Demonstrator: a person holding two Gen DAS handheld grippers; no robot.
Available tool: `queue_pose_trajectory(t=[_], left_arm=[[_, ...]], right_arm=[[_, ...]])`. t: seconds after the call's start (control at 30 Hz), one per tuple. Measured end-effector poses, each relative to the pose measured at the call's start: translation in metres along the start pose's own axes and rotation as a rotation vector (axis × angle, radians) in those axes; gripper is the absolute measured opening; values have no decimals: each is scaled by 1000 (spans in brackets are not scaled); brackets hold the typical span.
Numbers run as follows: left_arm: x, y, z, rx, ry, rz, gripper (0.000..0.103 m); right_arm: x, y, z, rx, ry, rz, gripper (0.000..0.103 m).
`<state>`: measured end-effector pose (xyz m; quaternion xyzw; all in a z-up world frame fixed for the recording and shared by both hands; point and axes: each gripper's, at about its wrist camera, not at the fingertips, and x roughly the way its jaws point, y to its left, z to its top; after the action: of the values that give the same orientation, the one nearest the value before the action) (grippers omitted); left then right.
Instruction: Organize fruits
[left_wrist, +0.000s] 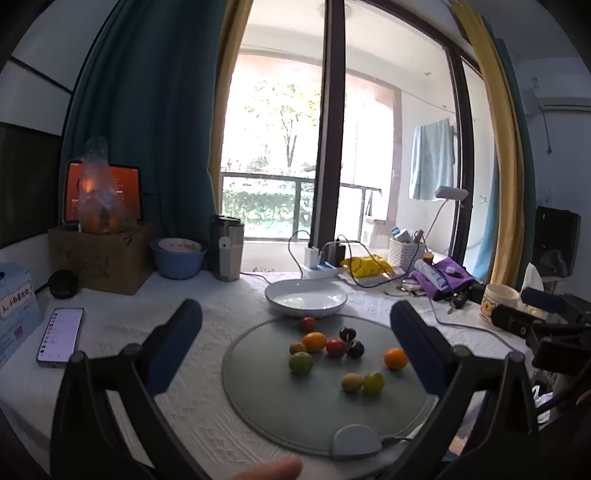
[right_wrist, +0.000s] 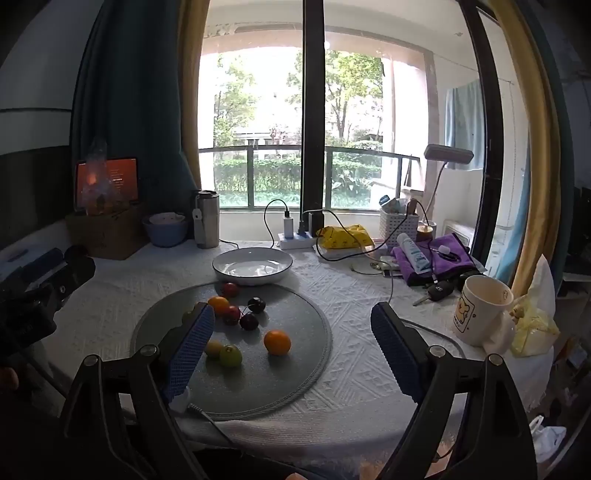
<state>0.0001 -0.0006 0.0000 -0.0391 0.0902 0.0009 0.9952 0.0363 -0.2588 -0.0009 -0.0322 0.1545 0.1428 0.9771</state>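
Several small fruits lie on a round grey mat (left_wrist: 288, 413) (right_wrist: 295, 354): oranges (left_wrist: 395, 359) (right_wrist: 277, 342), green ones (left_wrist: 300, 363) (right_wrist: 230, 355), red ones (left_wrist: 335, 348) (right_wrist: 231, 315) and dark cherries (left_wrist: 355, 349) (right_wrist: 256, 305). An empty white bowl (left_wrist: 306, 297) (right_wrist: 252, 265) stands just behind the mat. My left gripper (left_wrist: 295, 325) is open above the mat's near side, holding nothing. My right gripper (right_wrist: 293, 325) is open over the mat's right part, holding nothing. Its left finger (right_wrist: 192, 347) hides part of the fruits.
White tablecloth. A phone (left_wrist: 61, 336) lies at left, a mug (right_wrist: 480, 310) (left_wrist: 496, 302) at right. At the back: a blue bowl (left_wrist: 178, 258), steel tumbler (left_wrist: 227, 249) (right_wrist: 207, 218), power strip with cables (right_wrist: 295, 240), purple cloth (right_wrist: 436, 258), white basket (right_wrist: 399, 223), cardboard box (left_wrist: 99, 258).
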Motion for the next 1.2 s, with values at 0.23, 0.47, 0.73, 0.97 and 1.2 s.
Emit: queue_pose_trajectory(t=[0.23,0.47,0.73,0.97,1.2], left_arm=[[3,-1,-1,-21,22,-13,103],[0,2,-3,-36,13,-25,103],[-4,4,-2,-33,7,-35,102],[-4,4,0,-32,6,-41,102],[-4,4,-1,-33,10,-35,102]], right_arm=[[3,5,-1,0,30,14,89],[4,7,0,8,18,18,89],[4,4,-2,9,4,27,89],[3,4,-1,15,1,37,89],[4,5,-1,19,4,37,89]])
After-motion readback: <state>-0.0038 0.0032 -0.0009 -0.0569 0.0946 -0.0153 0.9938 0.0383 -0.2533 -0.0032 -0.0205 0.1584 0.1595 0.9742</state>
